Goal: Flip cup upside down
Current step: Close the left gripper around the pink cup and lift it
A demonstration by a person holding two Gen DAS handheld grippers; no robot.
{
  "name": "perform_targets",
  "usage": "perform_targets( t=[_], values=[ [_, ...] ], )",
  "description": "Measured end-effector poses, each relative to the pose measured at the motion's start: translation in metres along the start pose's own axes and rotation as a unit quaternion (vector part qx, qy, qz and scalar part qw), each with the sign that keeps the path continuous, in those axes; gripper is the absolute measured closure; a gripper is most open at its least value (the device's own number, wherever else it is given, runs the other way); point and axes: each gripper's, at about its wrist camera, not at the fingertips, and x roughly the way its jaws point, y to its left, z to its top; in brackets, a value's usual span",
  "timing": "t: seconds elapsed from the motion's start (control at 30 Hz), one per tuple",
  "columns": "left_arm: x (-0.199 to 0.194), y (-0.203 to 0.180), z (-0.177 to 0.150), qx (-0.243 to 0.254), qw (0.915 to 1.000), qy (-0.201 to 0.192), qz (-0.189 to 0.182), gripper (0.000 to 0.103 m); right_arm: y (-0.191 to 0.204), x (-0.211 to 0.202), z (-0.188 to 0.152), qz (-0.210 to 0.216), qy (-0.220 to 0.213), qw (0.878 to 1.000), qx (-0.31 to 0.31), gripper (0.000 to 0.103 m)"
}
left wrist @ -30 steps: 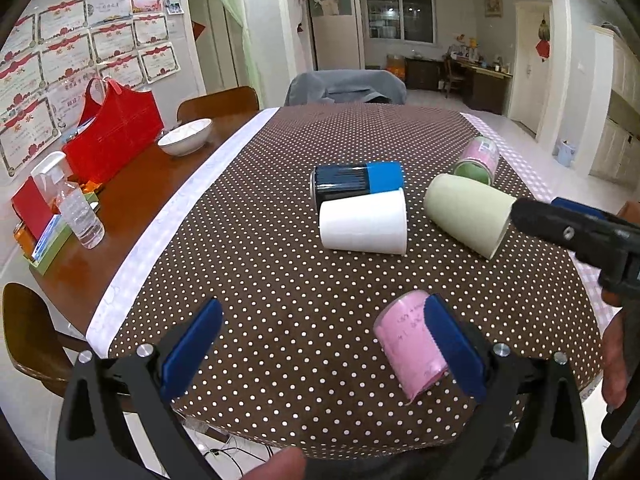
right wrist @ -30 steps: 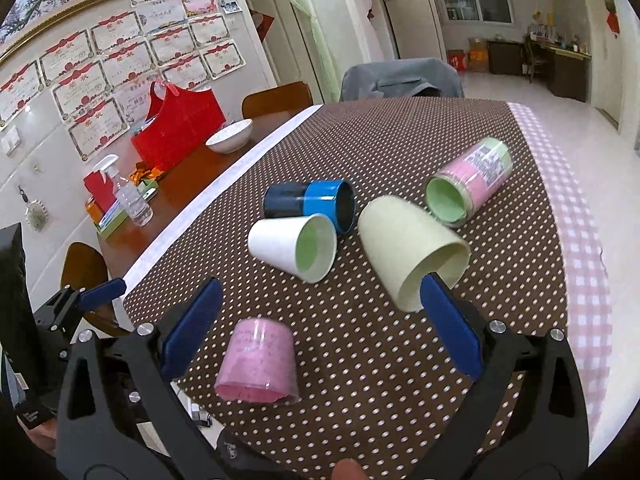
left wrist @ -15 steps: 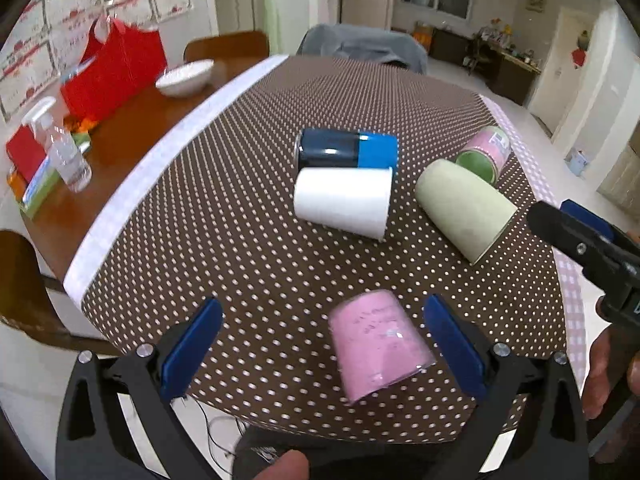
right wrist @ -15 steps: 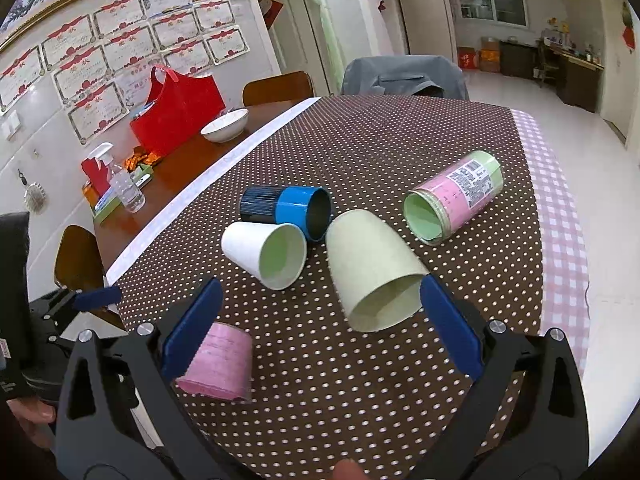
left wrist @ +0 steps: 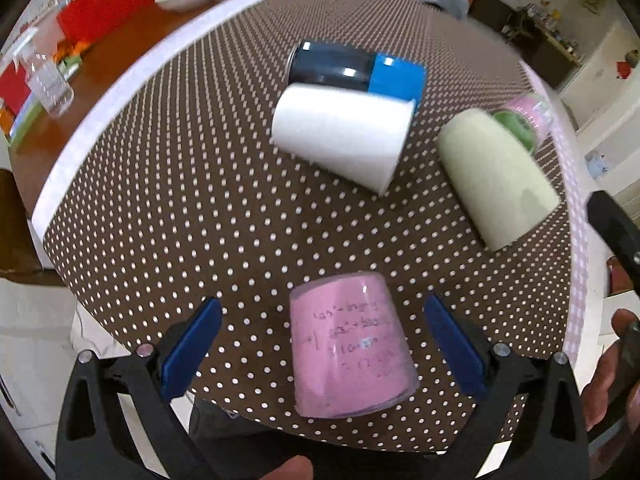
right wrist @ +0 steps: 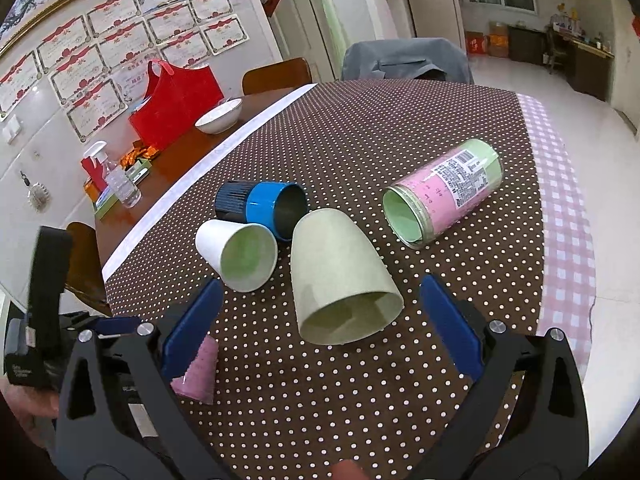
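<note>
A pink cup [left wrist: 350,342] stands mouth down near the table's front edge, between the open jaws of my left gripper [left wrist: 320,346], not touched; it also shows in the right wrist view [right wrist: 198,368]. A pale green cup [right wrist: 340,272] lies on its side, mouth toward my open right gripper [right wrist: 318,330], which frames its rim; it also shows in the left wrist view [left wrist: 496,178]. A white cup [left wrist: 342,134] and a blue and black cup [left wrist: 356,70] lie on their sides beyond.
A pink and green canister [right wrist: 444,190] lies on its side at the right. The polka-dot tablecloth [right wrist: 400,120] covers the table. A red bag [right wrist: 176,100], white bowl [right wrist: 219,118] and bottle [right wrist: 120,184] stand on the bare wood at left.
My left gripper has moved right and forward, so the pink cup now sits centred between its jaws. My right gripper has closed in on the pale green cup.
</note>
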Motion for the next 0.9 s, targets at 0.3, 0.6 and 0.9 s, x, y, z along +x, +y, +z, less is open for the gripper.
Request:
perform_targets(
  t=[0.3,0.6,0.9],
  values=[
    [0.030,-0.001,0.009,-0.015,0.9975,0.066,-0.021,0.025,-0.004,0.009,0.000,0.007,0.009,1.000,0.008,0.006],
    [0.033,0.004,0.016,-0.013,0.9964,0.073,-0.043,0.040,-0.005,0.010,0.002,-0.001,0.010,1.000,0.011,0.006],
    [-0.005,0.014,0.033,0.017,0.9982,0.004,-0.057,0.041,0.004,0.007,0.000,-0.010,0.007,1.000,0.013,0.006]
  ],
)
